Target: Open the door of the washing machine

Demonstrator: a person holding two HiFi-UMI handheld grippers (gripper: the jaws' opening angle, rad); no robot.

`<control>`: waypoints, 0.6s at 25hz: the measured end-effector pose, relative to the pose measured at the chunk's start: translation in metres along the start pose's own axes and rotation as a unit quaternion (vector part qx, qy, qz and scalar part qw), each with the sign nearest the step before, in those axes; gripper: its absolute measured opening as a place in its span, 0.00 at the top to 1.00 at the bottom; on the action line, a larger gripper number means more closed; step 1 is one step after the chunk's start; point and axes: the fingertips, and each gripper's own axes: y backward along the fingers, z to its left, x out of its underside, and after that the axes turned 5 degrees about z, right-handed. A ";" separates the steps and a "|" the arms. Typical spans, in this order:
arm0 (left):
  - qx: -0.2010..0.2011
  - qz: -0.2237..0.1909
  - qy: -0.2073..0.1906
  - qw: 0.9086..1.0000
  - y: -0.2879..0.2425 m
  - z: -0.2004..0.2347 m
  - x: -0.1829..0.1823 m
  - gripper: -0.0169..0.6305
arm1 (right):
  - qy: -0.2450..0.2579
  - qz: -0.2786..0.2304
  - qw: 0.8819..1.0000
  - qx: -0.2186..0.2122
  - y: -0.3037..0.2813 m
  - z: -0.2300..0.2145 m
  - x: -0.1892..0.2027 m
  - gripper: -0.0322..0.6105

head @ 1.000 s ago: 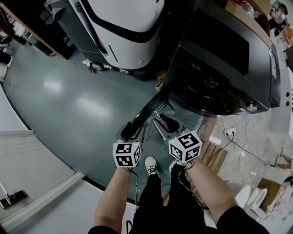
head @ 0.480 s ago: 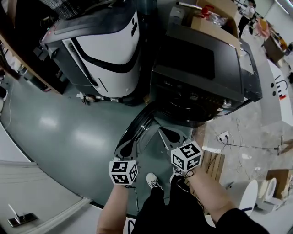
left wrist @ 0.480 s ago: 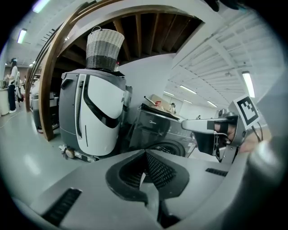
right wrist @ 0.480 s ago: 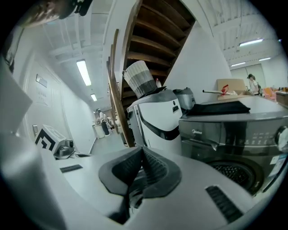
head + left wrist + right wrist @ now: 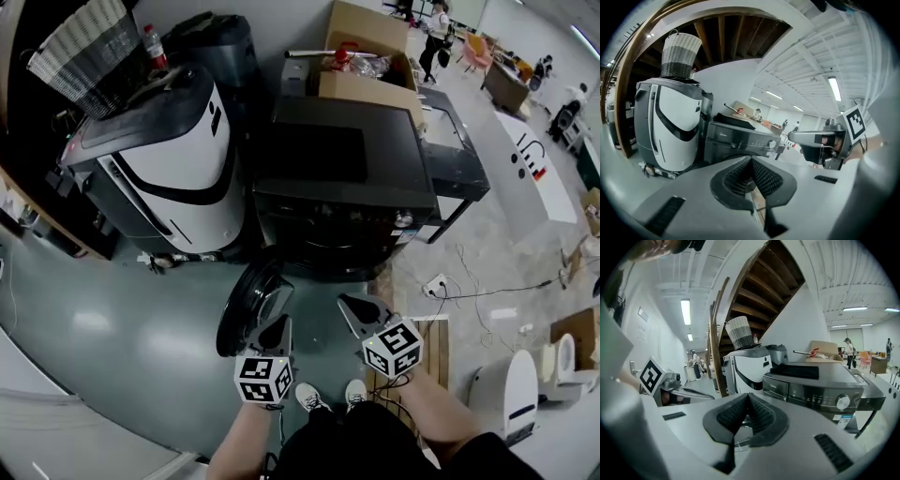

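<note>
Basket topped a white appliance at far left. Next to it stood the dark washing machine, its round door hanging open to the left, low at the front. The left gripper hovered near the door's edge, jaws pressed together on nothing. The right gripper, further right and apart from the door, was likewise closed and empty.

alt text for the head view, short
A dark front-loading washing machine stands with its round door swung open over the grey-green floor. Nearer the camera, the person's left gripper and right gripper are both shut, holding nothing.
</note>
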 end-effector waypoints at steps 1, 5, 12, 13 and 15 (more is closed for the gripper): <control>0.010 0.003 -0.005 1.000 -0.002 -0.014 0.001 0.95 | -0.006 -0.001 1.000 0.008 0.012 -0.007 0.004 0.92; 0.032 0.017 -0.024 0.999 -0.005 -0.064 0.007 0.95 | -0.032 -0.006 0.999 0.037 0.053 -0.034 0.017 0.92; 0.045 0.029 -0.052 0.997 0.000 -0.128 0.013 0.95 | -0.047 -0.011 0.997 0.053 0.113 -0.065 0.040 0.92; 0.046 0.030 -0.055 0.997 0.003 -0.137 0.014 0.95 | -0.047 -0.010 0.997 0.054 0.122 -0.068 0.042 0.92; 0.048 0.029 -0.062 0.996 0.007 -0.153 0.013 0.95 | -0.050 -0.013 0.997 0.054 0.137 -0.074 0.044 0.92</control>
